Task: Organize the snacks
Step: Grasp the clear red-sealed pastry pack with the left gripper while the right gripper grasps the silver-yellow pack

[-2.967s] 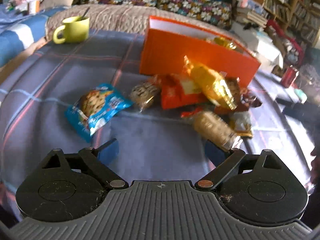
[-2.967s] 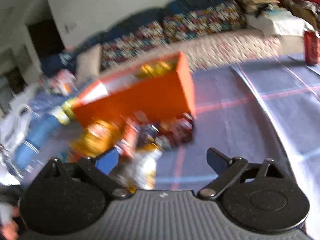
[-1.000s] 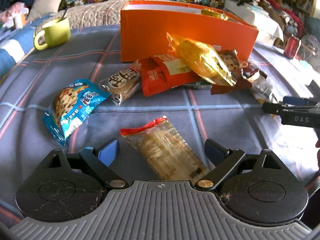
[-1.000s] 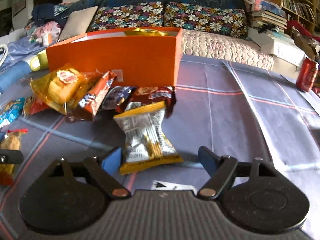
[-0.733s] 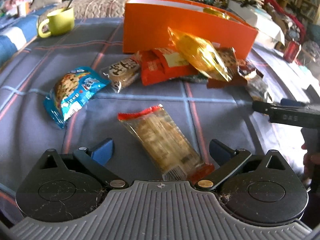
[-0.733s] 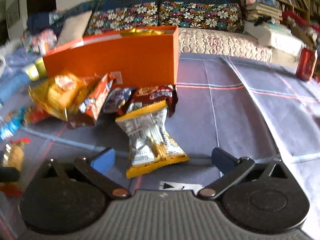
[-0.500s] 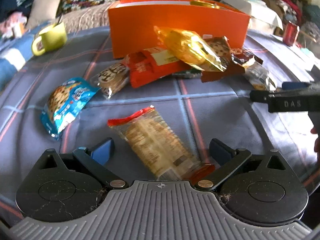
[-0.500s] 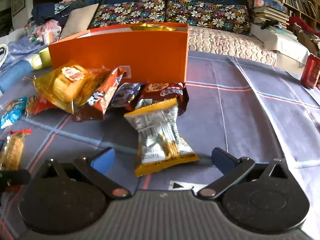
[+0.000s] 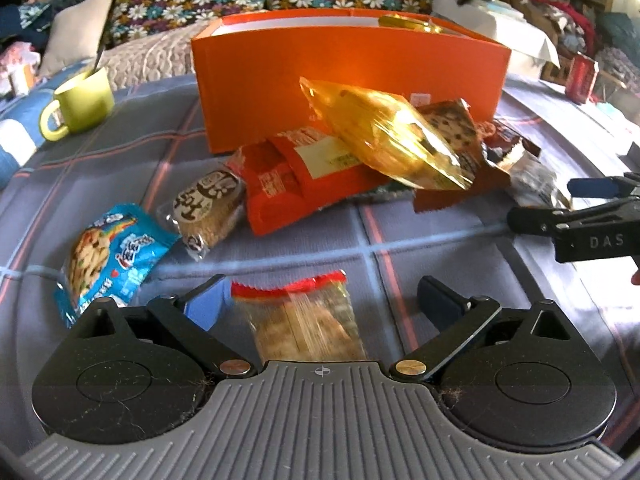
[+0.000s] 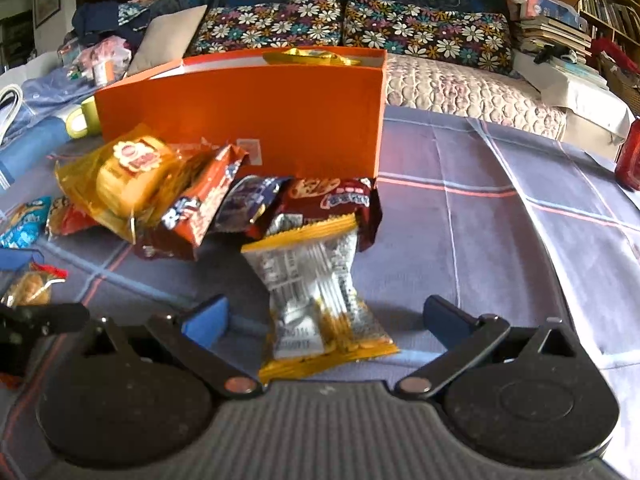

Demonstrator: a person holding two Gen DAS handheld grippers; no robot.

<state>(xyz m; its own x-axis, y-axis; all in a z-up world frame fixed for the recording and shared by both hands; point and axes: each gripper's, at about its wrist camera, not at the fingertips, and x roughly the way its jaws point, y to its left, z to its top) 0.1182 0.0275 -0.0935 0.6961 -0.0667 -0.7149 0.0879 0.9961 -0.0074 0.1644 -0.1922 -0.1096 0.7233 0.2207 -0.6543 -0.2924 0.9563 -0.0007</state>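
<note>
On the plaid cloth [image 9: 440,240] your snacks sit in a loose heap against the front wall of the orange box [image 9: 352,80], likely so they're a short lift from where they go. One gold pack [image 10: 316,55] already pokes above the box rim, so sorting has barely begun.

Heap, in the left view: big yellow bag [image 9: 384,136] on top, leaning on the red pack [image 9: 304,184] and the brown cookie pack [image 9: 460,128]; round biscuit pack [image 9: 208,208] just beside the red one; blue cookie pack [image 9: 108,252] apart to the left. Green mug [image 9: 80,104] stands well clear.

Your left gripper [image 9: 316,308] has its jaws spread wide, one either side of the clear cracker pack [image 9: 304,320] with red ends. That pack lies flat between the fingers, lengthwise along them. Contact can't be confirmed; nothing gripped.

Your right gripper [image 10: 324,320] is also spread wide, straddling the yellow-and-silver pack [image 10: 320,296], which lies at the near edge of the heap, its far end touching the dark red pack [image 10: 336,204]. Not held either.

My read: both are lined up for a pinch, one pack each. Foil is slippery and puffy, so close across the middle, not the crimped end.
</note>
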